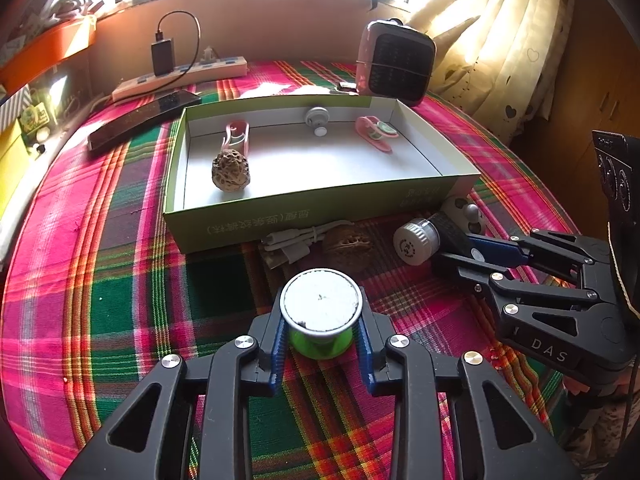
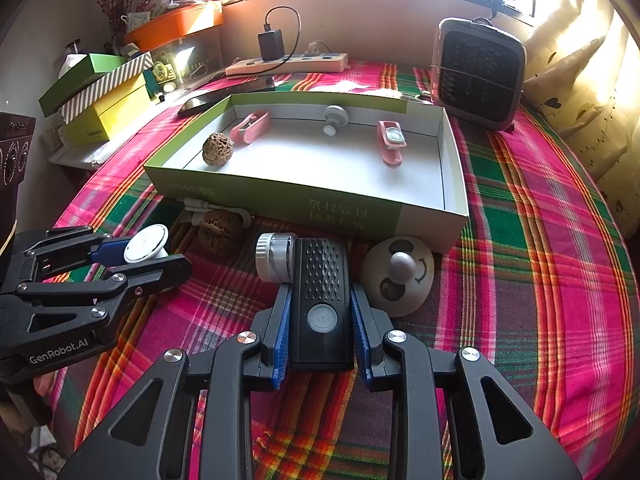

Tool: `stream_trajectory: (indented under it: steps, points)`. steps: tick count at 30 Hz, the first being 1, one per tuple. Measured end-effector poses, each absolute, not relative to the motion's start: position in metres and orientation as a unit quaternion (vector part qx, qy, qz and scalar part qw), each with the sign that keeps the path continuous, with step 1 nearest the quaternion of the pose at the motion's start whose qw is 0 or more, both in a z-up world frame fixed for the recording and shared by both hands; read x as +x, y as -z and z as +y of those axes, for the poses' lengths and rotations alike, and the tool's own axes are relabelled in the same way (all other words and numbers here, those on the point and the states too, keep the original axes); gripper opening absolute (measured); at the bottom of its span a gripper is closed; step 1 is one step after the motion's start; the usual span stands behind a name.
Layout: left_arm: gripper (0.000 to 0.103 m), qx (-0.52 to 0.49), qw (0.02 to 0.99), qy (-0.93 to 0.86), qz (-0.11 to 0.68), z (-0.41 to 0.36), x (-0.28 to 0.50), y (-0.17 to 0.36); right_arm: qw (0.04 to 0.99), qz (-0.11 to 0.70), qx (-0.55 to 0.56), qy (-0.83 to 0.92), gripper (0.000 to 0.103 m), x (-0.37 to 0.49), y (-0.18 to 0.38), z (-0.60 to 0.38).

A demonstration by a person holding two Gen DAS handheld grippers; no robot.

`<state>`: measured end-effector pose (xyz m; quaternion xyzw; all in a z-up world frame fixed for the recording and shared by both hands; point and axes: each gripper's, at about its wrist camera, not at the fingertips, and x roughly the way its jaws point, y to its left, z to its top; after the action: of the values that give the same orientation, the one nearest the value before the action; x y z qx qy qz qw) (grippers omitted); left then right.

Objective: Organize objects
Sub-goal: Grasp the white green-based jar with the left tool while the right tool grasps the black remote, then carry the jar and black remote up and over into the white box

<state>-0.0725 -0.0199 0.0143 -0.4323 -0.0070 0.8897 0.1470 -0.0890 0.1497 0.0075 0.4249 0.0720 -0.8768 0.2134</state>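
My left gripper (image 1: 321,334) is shut on a green spool with a white round top (image 1: 321,306), just above the plaid cloth; it also shows in the right wrist view (image 2: 146,245). My right gripper (image 2: 320,320) is shut on a black flashlight with a silver head (image 2: 318,284), seen in the left wrist view (image 1: 424,240). The open green box (image 1: 312,204) holds a walnut (image 1: 231,170), two pink clips (image 1: 237,136) (image 1: 376,132) and a white knob (image 1: 317,118). A second walnut (image 2: 219,231) and a white cable (image 1: 288,242) lie before the box.
A beige round gadget (image 2: 398,274) lies right of the flashlight. A small heater (image 2: 478,74) stands at the back right. A power strip (image 2: 288,64), a dark phone (image 1: 144,120) and stacked boxes (image 2: 104,100) sit at the back left. A curtain (image 1: 500,40) hangs right.
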Motion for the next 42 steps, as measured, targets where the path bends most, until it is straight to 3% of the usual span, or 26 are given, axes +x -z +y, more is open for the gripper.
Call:
stream_trajectory:
  steps: [42]
  points:
    - [0.015, -0.425, 0.143, -0.894, -0.010, -0.0204, -0.0686, -0.0195, 0.214, 0.065, 0.420, 0.880, 0.028, -0.0864, -0.0130, 0.1547]
